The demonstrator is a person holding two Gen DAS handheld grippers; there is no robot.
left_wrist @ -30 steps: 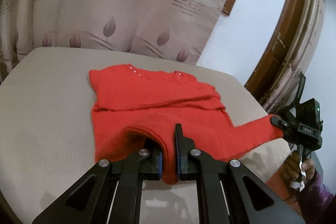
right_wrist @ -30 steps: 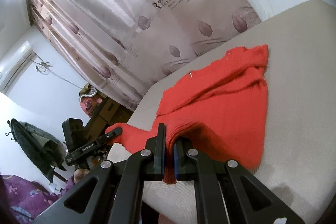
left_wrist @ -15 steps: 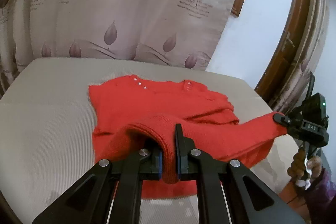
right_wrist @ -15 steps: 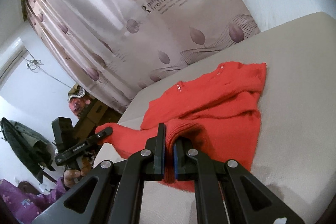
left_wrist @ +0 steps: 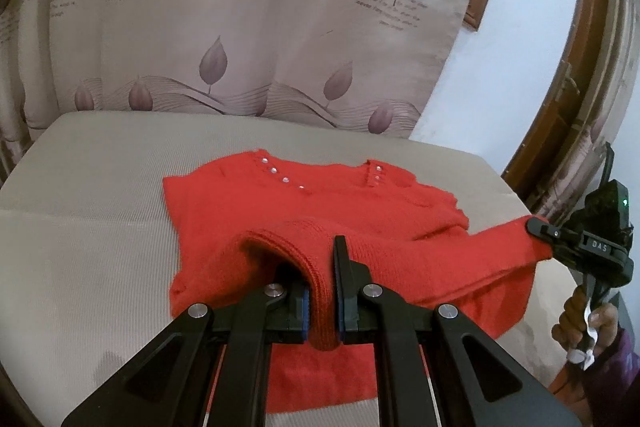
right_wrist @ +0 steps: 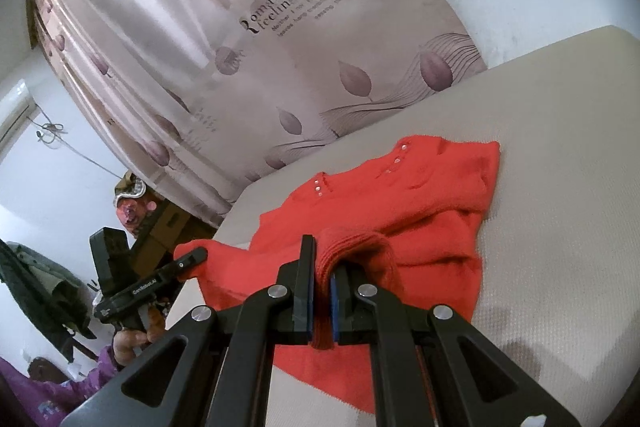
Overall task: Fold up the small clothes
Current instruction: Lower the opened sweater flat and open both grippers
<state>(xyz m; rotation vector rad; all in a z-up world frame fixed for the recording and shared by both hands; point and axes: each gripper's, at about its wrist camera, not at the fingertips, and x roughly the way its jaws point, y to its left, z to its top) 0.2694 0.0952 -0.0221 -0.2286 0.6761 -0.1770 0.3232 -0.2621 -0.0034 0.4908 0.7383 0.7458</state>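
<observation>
A small red knit sweater [left_wrist: 320, 207] with pearl buttons at the neck lies on a beige cushion [left_wrist: 80, 247]. My left gripper [left_wrist: 322, 303] is shut on the sweater's ribbed hem, lifted off the cushion. My right gripper [right_wrist: 320, 303] is shut on the other end of the hem of the same sweater [right_wrist: 420, 203]. Each gripper shows in the other's view: the right one [left_wrist: 538, 227] at the far right, the left one [right_wrist: 198, 255] at the left, both pinching red fabric. The lifted hem hangs stretched between them above the sweater's body.
A satin curtain [left_wrist: 260, 27] with leaf prints hangs behind the cushion. A wooden door frame [left_wrist: 560, 107] stands at the right. Cardboard boxes and a doll [right_wrist: 132, 211] sit beyond the cushion's left edge [right_wrist: 224, 227], with a dark jacket [right_wrist: 36, 287] hanging nearby.
Both grippers have carried the hem up and forward toward the neckline, so more of the lower sweater is off the cushion and doubling over the body.
</observation>
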